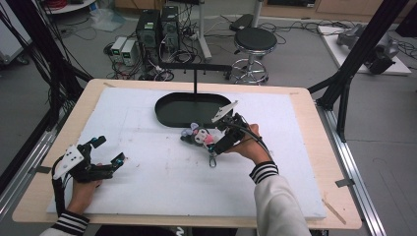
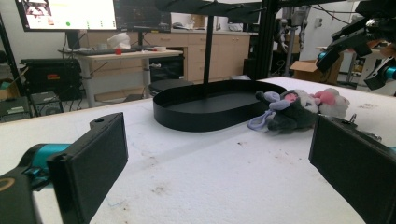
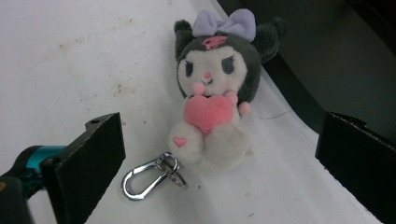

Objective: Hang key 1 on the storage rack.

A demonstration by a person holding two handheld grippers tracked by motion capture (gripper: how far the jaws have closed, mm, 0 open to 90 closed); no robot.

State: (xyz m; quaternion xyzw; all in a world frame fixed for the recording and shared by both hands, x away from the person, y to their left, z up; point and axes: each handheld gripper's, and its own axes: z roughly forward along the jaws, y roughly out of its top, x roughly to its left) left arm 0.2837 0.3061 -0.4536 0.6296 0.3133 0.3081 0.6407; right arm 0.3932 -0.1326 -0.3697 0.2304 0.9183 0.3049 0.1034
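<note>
High view: white foam-covered table (image 1: 147,196); black oval tray (image 1: 169,115) at far centre; plush keychain toy (image 1: 199,136) just near of the tray. Right gripper (image 1: 222,132) beside the toy; left gripper (image 1: 110,158) at near left.

Left gripper view: jaws wide apart, holding nothing.

Right gripper view: jaws open around the soft, round toy; smooth metal clip (image 3: 149,177) may slip or snag.

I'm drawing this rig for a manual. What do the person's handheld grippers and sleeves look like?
Both the left gripper and the right gripper are black with flat rectangular jaws, teal accents, a grey three-cornered plate on top and trailing black cables. The sleeves are white with black-striped cuffs.
</note>
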